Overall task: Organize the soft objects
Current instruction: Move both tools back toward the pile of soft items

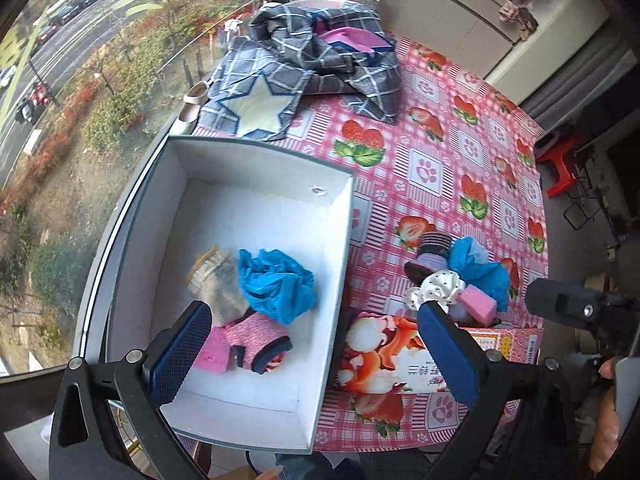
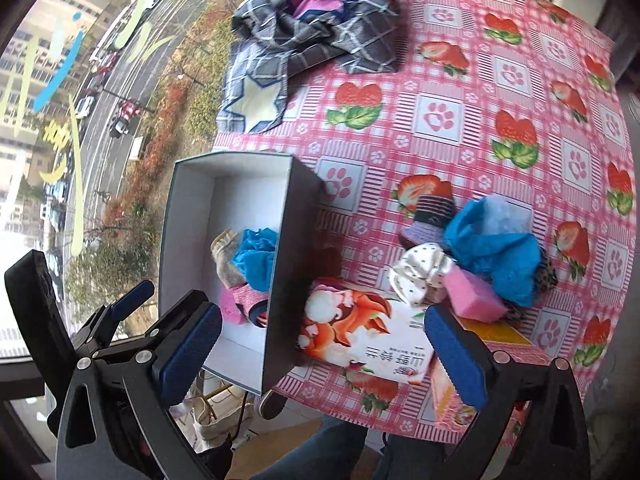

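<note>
A white open box [image 1: 256, 168] [image 2: 192, 184] sits at the table's left edge. It holds a beige sock [image 1: 216, 280], a blue cloth [image 1: 276, 284] and a pink striped sock [image 1: 256, 340]. To its right lies a pile: a purple striped sock [image 2: 430, 216], a white dotted cloth [image 2: 420, 272], a pink sponge [image 2: 472, 292] and a blue cloth [image 2: 496, 248]. My left gripper [image 1: 312, 344] is open and empty above the box's near right wall. My right gripper [image 2: 324, 348] is open and empty over the tissue pack [image 2: 360, 332].
A grey plaid cloth with a star [image 1: 304, 68] lies at the table's far side. The pink strawberry tablecloth [image 1: 440, 160] covers the table. A window is close on the left. A red stool [image 1: 560, 168] stands beyond the right edge.
</note>
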`<state>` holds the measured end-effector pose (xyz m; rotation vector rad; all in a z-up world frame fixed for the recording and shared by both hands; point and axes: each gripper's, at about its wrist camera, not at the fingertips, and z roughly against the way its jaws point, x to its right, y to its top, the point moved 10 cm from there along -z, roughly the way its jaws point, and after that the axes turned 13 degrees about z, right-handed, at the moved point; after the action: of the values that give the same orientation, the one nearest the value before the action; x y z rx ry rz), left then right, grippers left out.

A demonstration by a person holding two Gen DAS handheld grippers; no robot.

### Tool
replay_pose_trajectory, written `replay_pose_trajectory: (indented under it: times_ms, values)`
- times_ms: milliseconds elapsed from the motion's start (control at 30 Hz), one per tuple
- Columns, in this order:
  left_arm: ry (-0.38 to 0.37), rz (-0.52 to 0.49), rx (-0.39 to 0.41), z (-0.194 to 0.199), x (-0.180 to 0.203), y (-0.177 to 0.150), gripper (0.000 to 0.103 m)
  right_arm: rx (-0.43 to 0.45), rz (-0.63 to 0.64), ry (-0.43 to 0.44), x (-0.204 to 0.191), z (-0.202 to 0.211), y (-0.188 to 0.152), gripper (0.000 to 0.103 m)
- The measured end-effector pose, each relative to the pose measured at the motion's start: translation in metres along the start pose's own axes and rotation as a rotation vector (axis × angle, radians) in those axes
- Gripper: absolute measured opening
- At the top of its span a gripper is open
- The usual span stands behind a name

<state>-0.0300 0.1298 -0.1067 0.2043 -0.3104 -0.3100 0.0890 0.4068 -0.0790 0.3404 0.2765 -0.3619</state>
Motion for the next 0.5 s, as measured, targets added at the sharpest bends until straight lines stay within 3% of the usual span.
replay_pose_trajectory:
  times_ms: [267, 500]
  values:
    - [0.074, -0.229, -0.055, -0.037, 0.078, -0.005, 0.103, 0.064, -0.209, -0.068, 0.117, 0.05, -0.023, 0.102]
    - [0.23, -0.381, -0.104, -0.095, 0.104, 0.012, 0.103, 0.032, -0.362, -0.088, 0.198, 0.044, -0.061, 0.102]
